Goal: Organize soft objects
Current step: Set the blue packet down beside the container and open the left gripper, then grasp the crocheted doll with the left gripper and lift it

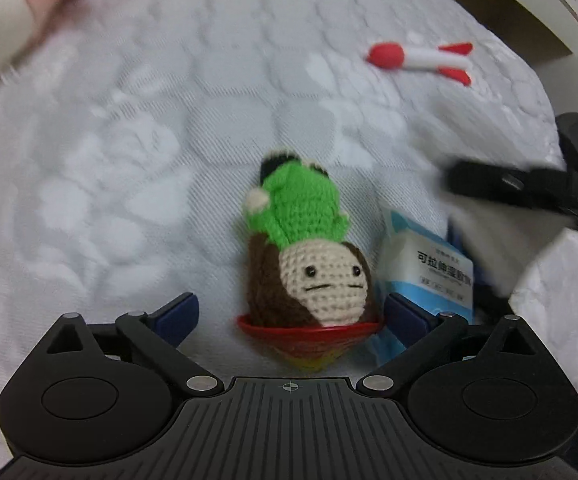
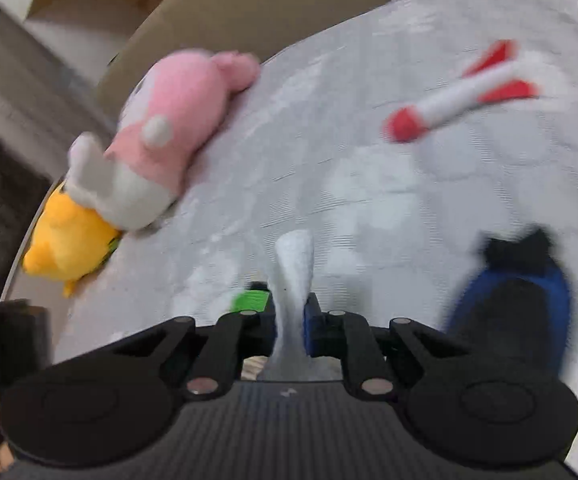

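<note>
A crochet doll (image 1: 309, 248) with a green body, brown hair and a cream face lies on the white quilted cover (image 1: 149, 140), its head on a red cone-shaped piece (image 1: 309, 340). My left gripper (image 1: 291, 314) is open, one blue pad on each side of the doll's head, not touching it. My right gripper (image 2: 291, 312) is shut on a white soft strip (image 2: 295, 264); I cannot tell whether it is a fold of the cover. That gripper shows blurred at the right (image 1: 509, 186). A red-and-white rocket toy (image 1: 421, 60) (image 2: 457, 96) lies farther off.
A pink plush (image 2: 177, 128) and a yellow plush (image 2: 69, 244) lie at the cover's left edge. A light blue packet (image 1: 429, 276) sits just right of the doll. A blurred blue-and-black object (image 2: 509, 300) lies right of the right gripper. A cardboard box (image 2: 209, 12) stands beyond the bed.
</note>
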Demonstrator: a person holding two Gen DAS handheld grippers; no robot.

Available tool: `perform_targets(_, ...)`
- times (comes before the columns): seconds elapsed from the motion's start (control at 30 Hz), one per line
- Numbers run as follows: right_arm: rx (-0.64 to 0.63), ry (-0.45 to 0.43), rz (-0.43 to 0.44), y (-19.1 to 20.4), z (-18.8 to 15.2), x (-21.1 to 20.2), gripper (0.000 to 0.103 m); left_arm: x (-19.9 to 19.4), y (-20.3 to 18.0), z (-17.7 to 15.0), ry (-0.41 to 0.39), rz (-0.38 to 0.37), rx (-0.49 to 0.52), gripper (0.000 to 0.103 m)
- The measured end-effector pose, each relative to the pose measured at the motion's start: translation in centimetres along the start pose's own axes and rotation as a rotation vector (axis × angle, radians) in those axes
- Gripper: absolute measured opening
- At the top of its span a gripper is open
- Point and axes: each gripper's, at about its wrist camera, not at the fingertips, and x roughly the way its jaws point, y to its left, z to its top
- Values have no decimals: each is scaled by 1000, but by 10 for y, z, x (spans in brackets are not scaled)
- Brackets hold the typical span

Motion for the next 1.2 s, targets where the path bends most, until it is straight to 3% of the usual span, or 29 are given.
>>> perform_targets(0.1,-63,61,32,23,1,37,14,-6,3,-1,-20,15,-5,101)
perform_targets(0.2,-80,87,-6,18,-2,50,14,-17,15,-2,-58,27,-56,102)
perform_targets(0.3,-94,110,-49,11,-5,62,14,-27,35,3,-113,14,-178,102)
perform_targets(0.43,-59,89,-191,-18,-12,48,14,-30,61,8,-155,18,-342,102)
perform_targets(0.5,-12,72,-160,-18,-15,38,14,-28,74,5,-132,-14,-405,102)
perform_targets(0.6,-12,46,-27,4,-23,20,14,-21,84,1,-91,-59,-465,103)
perform_targets(0.7,-41,62,99,31,-38,12,14,-16,88,-2,-62,-78,-491,103)
perform_targets(0.77,-59,94,123,43,-52,14,14,-15,87,-4,-57,-79,-494,103)
perform_targets(0.9,-88,144,19,42,-70,25,15,-12,79,-10,-32,-99,-479,103)
perform_targets(1.03,8,188,-42,20,-62,27,18,5,67,-14,39,-193,-469,103)
perform_targets(1.2,-116,139,-155,27,-42,12,18,17,47,-4,32,-132,-388,103)
